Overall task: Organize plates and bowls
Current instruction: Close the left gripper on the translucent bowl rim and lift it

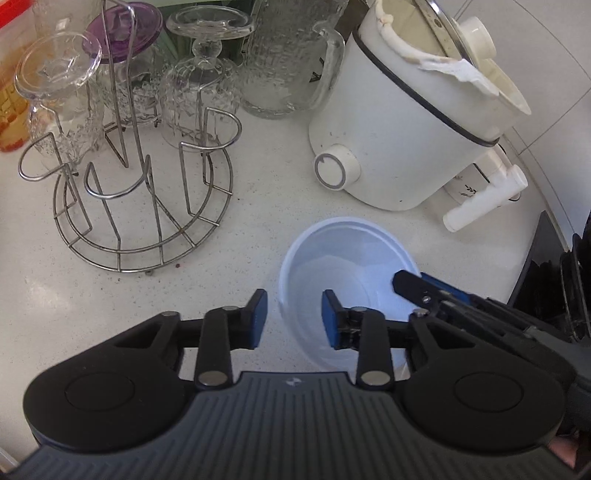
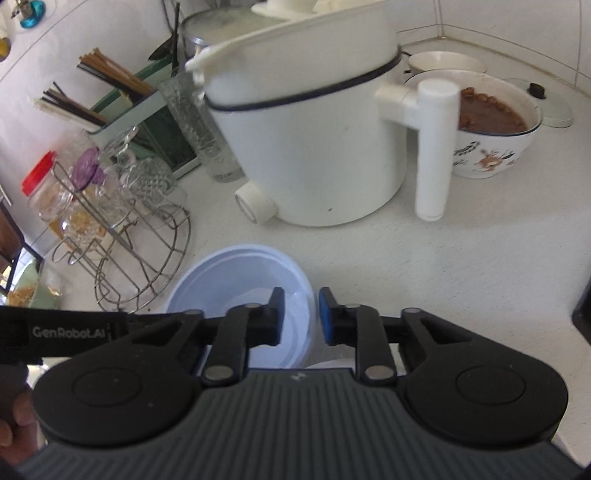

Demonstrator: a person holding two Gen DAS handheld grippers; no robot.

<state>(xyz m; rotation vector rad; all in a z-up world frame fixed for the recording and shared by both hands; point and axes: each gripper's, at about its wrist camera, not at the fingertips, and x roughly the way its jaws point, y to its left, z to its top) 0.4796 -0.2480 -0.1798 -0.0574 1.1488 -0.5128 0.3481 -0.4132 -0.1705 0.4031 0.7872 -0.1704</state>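
A pale blue bowl (image 1: 347,266) is sitting on the speckled white counter (image 1: 258,177), between a wire glass rack (image 1: 144,206) and a white cooker (image 1: 406,122). The left gripper (image 1: 294,317) is straddling the bowl's near rim with fingers spread, not pinching. The right gripper (image 2: 301,317) is bracketing the opposite rim (image 2: 308,295), also spread. White wall tiles (image 2: 517,22) are meeting at the counter's back corner, where a patterned bowl of brown food (image 2: 495,147) is standing

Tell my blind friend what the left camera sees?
The left gripper straddles the near rim of a white bowl on the counter, jaws open. The right gripper reaches in. Behind stand a wire rack and white cooker.
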